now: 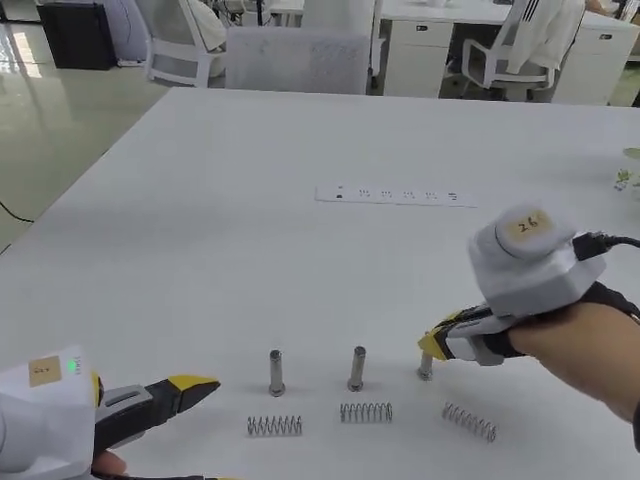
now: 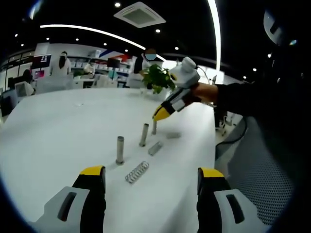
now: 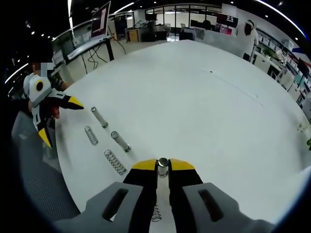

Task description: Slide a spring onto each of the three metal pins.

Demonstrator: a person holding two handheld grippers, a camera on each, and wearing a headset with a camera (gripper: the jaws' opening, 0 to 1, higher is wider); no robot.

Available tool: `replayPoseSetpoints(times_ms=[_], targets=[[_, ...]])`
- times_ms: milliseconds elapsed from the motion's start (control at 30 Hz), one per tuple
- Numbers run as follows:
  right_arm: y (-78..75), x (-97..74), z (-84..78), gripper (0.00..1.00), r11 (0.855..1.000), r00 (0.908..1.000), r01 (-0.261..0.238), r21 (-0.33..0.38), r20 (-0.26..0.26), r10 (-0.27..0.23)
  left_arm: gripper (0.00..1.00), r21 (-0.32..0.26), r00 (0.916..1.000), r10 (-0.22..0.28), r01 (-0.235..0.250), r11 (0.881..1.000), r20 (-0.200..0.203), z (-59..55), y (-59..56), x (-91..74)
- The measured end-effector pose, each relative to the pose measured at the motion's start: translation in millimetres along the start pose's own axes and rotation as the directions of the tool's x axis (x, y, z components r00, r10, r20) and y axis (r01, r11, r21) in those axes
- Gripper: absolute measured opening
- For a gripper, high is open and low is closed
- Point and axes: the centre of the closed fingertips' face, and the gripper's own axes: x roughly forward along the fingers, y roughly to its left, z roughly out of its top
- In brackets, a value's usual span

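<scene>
Jaws of the right gripper (image 3: 163, 170) were narrow, pinched on the head of the right pin (image 1: 426, 370). Its spring (image 1: 469, 421) lay just behind the tips, unthreaded. The left gripper (image 2: 150, 172) gaped wide and empty, with the left pin (image 1: 276, 372) and middle pin (image 1: 357, 368) ahead. Judgement: hold the pin upright and grip lower, leaving the top free for the spring.

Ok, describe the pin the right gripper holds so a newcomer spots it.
On the white table, three metal pins stand in a row. It's the end pin at the head view's right, the only one clamped in the right gripper.
</scene>
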Motion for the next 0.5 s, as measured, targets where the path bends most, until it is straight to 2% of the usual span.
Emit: replayPoseSetpoints(times_ms=[500], targets=[[4.1, -7.7, -7.7, 0.05, 1.0, 0.9999, 0.01, -0.001, 0.013, -0.01, 0.73, 0.005, 1.0, -0.005, 0.005, 1.0, -0.002, 0.3, -1.3, 0.9]])
